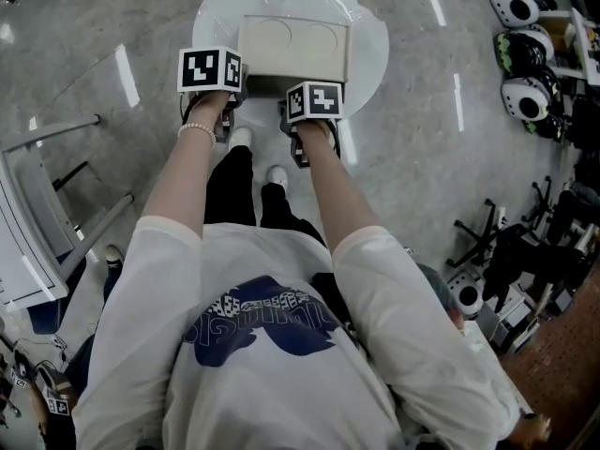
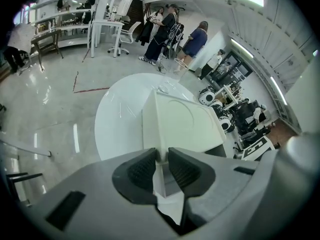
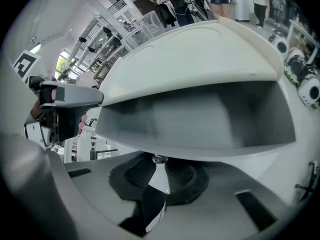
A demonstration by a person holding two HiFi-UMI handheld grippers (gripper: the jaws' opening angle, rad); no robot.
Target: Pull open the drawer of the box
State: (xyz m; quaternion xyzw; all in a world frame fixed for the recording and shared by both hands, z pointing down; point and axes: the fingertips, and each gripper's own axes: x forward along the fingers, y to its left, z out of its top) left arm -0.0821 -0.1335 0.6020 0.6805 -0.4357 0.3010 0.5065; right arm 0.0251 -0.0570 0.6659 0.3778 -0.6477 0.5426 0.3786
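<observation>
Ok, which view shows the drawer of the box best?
The right gripper view: the drawer fills the frame, a grey hollow under the top of the box, its knob pinched by the right gripper. The head view shows only a dark strip; the left gripper view, a dark sliver.

Found the box (image 1: 292, 50) on the round table (image 1: 370, 45) at twelve o'clock, the drawer (image 3: 200, 124) in its near, six-o'clock side. Placed the left gripper (image 2: 164, 166) at the box's seven-o'clock corner, closed on its edge, and the right gripper (image 3: 161, 176) at five o'clock, clamped round the knob (image 3: 159, 159). Noted helmets (image 1: 525, 54) well apart at two o'clock, a metal frame (image 1: 28, 223) at nine.
</observation>
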